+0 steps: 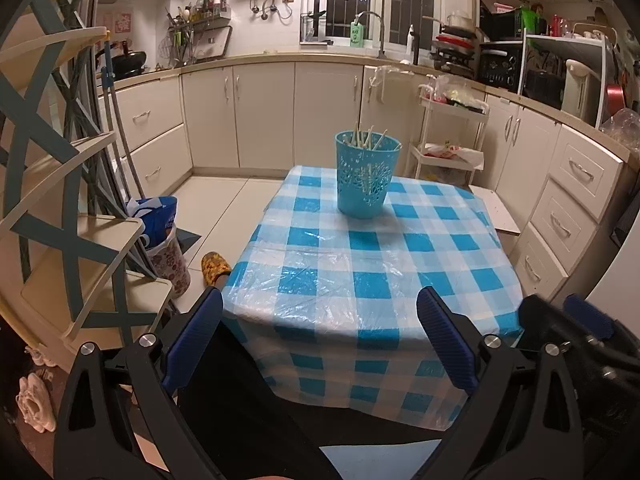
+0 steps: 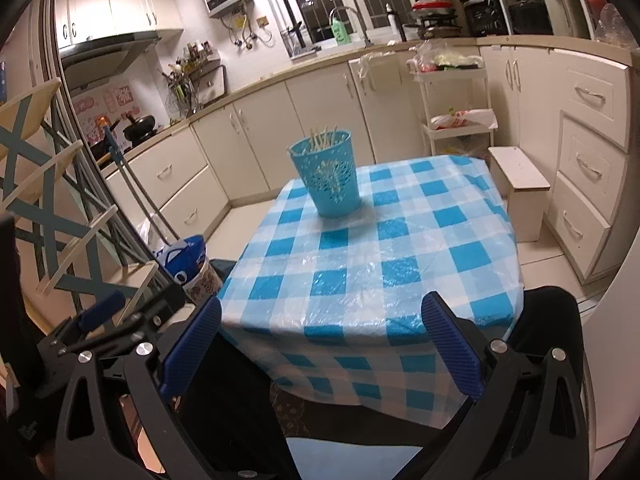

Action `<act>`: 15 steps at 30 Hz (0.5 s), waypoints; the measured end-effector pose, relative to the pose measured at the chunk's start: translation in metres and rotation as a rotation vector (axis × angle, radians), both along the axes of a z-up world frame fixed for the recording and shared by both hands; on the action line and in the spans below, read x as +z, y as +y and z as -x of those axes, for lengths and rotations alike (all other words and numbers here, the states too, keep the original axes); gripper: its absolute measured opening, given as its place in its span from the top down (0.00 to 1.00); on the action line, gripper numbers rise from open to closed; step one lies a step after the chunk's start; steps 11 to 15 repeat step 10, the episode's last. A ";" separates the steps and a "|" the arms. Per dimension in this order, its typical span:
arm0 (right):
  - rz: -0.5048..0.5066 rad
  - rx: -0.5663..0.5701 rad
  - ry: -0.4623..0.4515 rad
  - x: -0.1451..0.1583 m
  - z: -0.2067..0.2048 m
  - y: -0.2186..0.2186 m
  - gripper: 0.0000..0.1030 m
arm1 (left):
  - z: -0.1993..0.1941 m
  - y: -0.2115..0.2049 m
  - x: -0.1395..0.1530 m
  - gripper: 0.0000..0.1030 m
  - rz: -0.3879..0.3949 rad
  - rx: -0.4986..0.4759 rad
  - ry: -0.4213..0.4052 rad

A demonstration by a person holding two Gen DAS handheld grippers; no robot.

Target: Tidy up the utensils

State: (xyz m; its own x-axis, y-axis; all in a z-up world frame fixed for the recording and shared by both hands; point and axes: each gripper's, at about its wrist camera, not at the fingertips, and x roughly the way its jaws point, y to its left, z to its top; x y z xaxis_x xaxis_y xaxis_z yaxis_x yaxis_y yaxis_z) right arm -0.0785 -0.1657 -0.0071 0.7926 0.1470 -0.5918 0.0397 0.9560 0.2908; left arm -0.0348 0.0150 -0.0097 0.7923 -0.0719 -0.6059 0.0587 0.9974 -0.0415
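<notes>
Nearest the cameras, the left gripper [image 1: 320, 340] was held before the near edge of the tabletop [image 1: 360, 280], its jaws spread wide apart with nothing between them. The right gripper [image 2: 320, 344] was held likewise at the near edge, jaws also wide apart and empty; part of it was seen at the lower right of the left wrist view. The tabletop was covered by a blue-and-white checked cloth under clear plastic. Toward its far edge, well apart from both grippers, a turquoise perforated holder [image 1: 367, 174] was stood upright, and a bundle of pale chopsticks [image 1: 366, 138] was seen leaning inside it, tips above the rim. Beyond, cream kitchen cabinets [image 1: 240, 112] and a white trolley [image 1: 452, 136] were visible.
</notes>
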 end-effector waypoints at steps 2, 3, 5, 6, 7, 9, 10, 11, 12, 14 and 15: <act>0.003 0.002 0.002 0.000 0.001 0.001 0.07 | -0.003 0.001 -0.002 0.07 0.007 0.007 0.014; 0.003 0.004 0.004 0.000 0.001 0.003 0.07 | -0.004 0.001 -0.002 0.07 0.008 0.009 0.019; 0.003 0.006 0.008 0.001 0.001 0.002 0.07 | -0.005 0.001 -0.003 0.07 0.009 0.012 0.031; 0.002 0.006 0.009 0.002 0.000 0.001 0.07 | -0.006 0.000 -0.004 0.07 0.008 0.011 0.034; 0.002 0.007 0.010 0.002 0.001 0.002 0.07 | -0.006 -0.001 -0.005 0.07 0.008 0.010 0.037; 0.002 0.005 0.012 0.002 -0.001 0.000 0.07 | -0.007 -0.002 -0.006 0.07 0.007 0.007 0.041; 0.002 0.006 0.013 0.002 -0.001 0.000 0.07 | -0.007 -0.003 -0.006 0.07 0.006 0.006 0.043; 0.002 0.006 0.013 0.002 -0.001 0.000 0.07 | -0.007 -0.003 -0.006 0.07 0.006 0.006 0.043; 0.002 0.006 0.013 0.002 -0.001 0.000 0.07 | -0.007 -0.003 -0.006 0.07 0.006 0.006 0.043; 0.002 0.006 0.013 0.002 -0.001 0.000 0.07 | -0.007 -0.003 -0.006 0.07 0.006 0.006 0.043; 0.002 0.006 0.013 0.002 -0.001 0.000 0.07 | -0.007 -0.003 -0.006 0.07 0.006 0.006 0.043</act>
